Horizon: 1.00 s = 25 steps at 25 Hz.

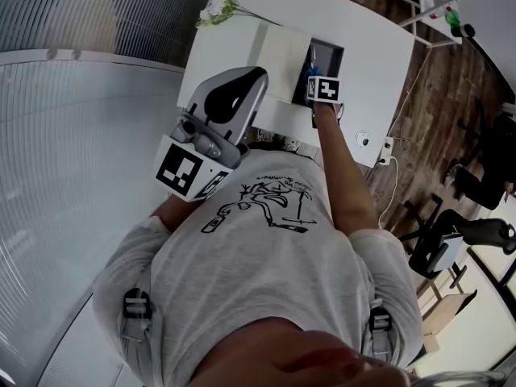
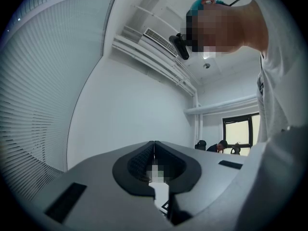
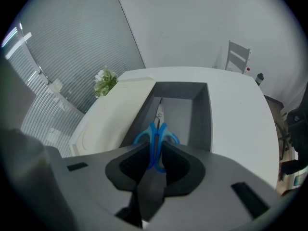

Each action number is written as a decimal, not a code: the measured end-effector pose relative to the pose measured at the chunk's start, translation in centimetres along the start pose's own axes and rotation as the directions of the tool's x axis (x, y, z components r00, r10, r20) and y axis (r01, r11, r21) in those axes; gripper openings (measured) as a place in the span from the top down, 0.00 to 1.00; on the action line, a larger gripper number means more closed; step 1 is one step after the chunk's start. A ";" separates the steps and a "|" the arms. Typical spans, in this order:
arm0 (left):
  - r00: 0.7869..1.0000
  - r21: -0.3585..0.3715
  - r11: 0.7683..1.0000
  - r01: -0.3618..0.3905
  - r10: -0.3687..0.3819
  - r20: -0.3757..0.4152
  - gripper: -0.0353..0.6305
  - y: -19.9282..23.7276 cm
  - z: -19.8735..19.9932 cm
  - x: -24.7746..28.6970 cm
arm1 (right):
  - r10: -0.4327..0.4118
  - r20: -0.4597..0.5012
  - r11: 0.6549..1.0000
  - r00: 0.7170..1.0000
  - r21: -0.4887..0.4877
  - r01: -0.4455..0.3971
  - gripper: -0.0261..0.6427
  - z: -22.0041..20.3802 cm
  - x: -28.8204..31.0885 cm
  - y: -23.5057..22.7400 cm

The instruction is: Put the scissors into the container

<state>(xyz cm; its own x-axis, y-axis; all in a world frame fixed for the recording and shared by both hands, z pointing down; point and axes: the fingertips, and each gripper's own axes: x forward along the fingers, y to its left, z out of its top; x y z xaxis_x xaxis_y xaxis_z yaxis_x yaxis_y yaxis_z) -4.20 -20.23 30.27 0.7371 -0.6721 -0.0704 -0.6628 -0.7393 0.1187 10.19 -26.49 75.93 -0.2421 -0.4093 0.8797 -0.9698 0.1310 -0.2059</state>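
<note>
- One gripper, the left gripper (image 2: 154,146), takes no part: its jaws are pressed together on nothing, well apart from the white tabletop (image 3: 240,109).
- A small bunch of white flowers with green leaves (image 3: 105,81) lies at the tabletop's left edge.
- A flat cream rectangular tray (image 3: 120,114) lies against the left wall of the open dark grey rectangular container (image 3: 199,114), mid-tabletop.
- The right gripper (image 3: 156,150) is clamped on the handles of the blue-handled steel scissors (image 3: 156,129), whose blades point down inside the container.
- Judged from this, the carry is done. Lowering and release remain. I cannot tell whether the tips touch the container's floor.
</note>
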 end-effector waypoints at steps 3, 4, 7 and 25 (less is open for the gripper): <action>1.000 -0.005 1.000 -0.002 0.002 0.001 0.91 0.2 -0.2 -0.2 | -0.011 -0.042 1.000 0.999 -0.011 0.010 0.83 0.0 0.6 0.0; 1.000 -0.005 1.000 -0.003 0.003 0.002 0.91 0.4 -0.2 -0.2 | -0.011 -0.052 1.000 0.999 -0.010 0.011 0.83 0.0 0.8 0.1; 1.000 -0.004 1.000 -0.009 0.009 0.002 0.91 0.7 -0.2 -0.3 | 0.005 -0.068 1.000 0.998 0.022 -0.003 0.83 0.1 1.4 0.5; 1.000 -0.009 1.000 -0.024 0.024 -0.005 0.91 1.2 -0.1 -0.4 | 0.022 -0.089 0.992 0.996 0.123 -0.011 0.83 -1.3 3.2 0.3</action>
<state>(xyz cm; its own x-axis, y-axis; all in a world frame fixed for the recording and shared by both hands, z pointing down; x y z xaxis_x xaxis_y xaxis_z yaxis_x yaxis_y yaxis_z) -5.32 -20.83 30.56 0.7216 -0.6895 -0.0625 -0.6792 -0.7225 0.1288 9.16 -26.56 79.28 -0.2594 -0.3240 0.9098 -0.9636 0.0234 -0.2664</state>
